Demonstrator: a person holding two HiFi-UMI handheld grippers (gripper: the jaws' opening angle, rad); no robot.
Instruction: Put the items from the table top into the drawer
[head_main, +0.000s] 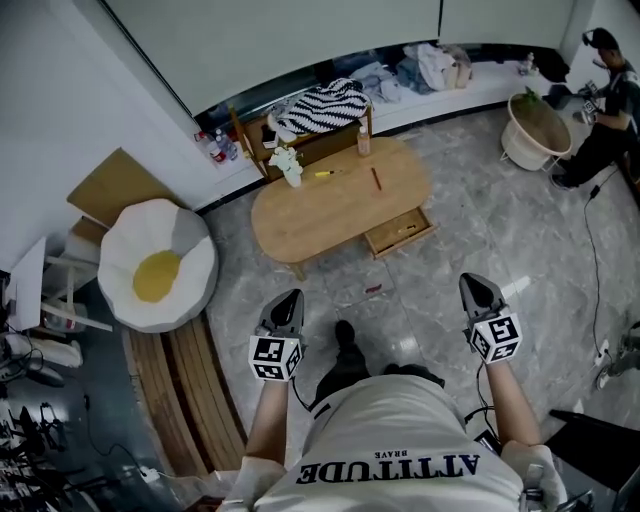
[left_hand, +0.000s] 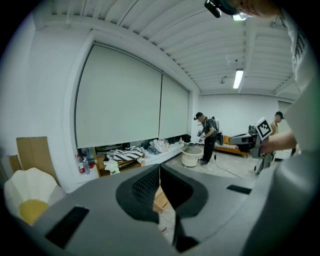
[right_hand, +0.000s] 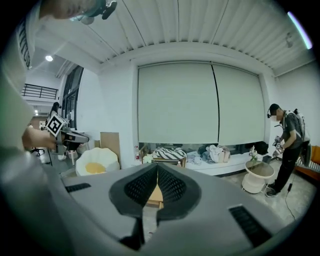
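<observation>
The oval wooden table (head_main: 300, 225) stands ahead on the grey floor, with its drawer (head_main: 400, 232) pulled open at the near right. On the top lie a yellow item (head_main: 325, 174) and a red pen (head_main: 376, 179), beside a small bottle (head_main: 363, 140) and white flowers (head_main: 289, 165). My left gripper (head_main: 290, 298) (left_hand: 159, 167) and right gripper (head_main: 474, 282) (right_hand: 157, 167) are held in the air well short of the table. Both are shut with nothing between the jaws. Past the right gripper's jaws the table (right_hand: 152, 195) shows.
A small red thing (head_main: 373, 289) lies on the floor before the table. An egg-shaped cushion (head_main: 155, 265) sits at the left, wooden slats (head_main: 190, 390) near it. Behind the table is a shelf with striped cloth (head_main: 320, 105). A white basket table (head_main: 535, 130) and a person (head_main: 605, 100) are at the far right.
</observation>
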